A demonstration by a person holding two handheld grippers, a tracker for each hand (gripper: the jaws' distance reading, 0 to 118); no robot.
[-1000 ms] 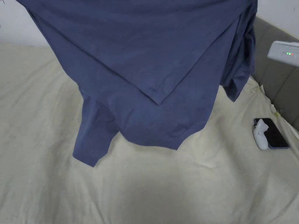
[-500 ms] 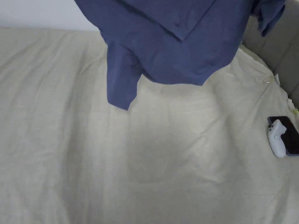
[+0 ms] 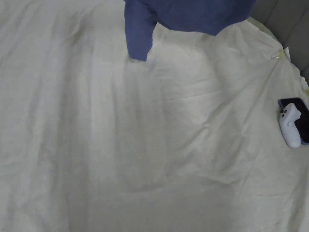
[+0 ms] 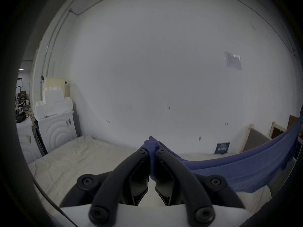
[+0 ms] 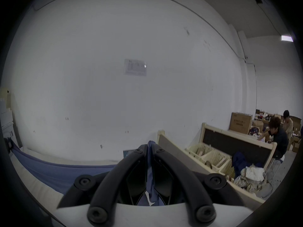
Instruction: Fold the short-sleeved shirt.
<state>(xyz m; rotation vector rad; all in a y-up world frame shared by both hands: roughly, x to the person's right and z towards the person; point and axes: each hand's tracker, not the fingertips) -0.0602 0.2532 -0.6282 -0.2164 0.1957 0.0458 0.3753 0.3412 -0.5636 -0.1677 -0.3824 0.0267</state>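
A blue short-sleeved shirt (image 3: 181, 15) hangs over the bed at the top of the head view, one sleeve (image 3: 138, 36) dangling lowest with its end close to the sheet. In the left gripper view my left gripper (image 4: 151, 148) is shut on a bunched edge of the shirt (image 4: 229, 170), which stretches off to the right. In the right gripper view my right gripper (image 5: 149, 146) is shut on another edge of the shirt (image 5: 54, 170), which runs off to the left. The cloth is held taut between the two grippers, above the bed.
A cream sheet (image 3: 151, 145) covers the bed. A white controller (image 3: 289, 125) and a dark phone (image 3: 301, 117) lie at the bed's right edge. A grey headboard (image 3: 286, 27) stands at the right. White boxes (image 4: 52, 116) stand beyond the bed; two people (image 5: 278, 135) sit far right.
The head camera has tilted down, so the shirt sits higher in the picture and less of it shows. The hanging sleeve now reaches close to the sheet.
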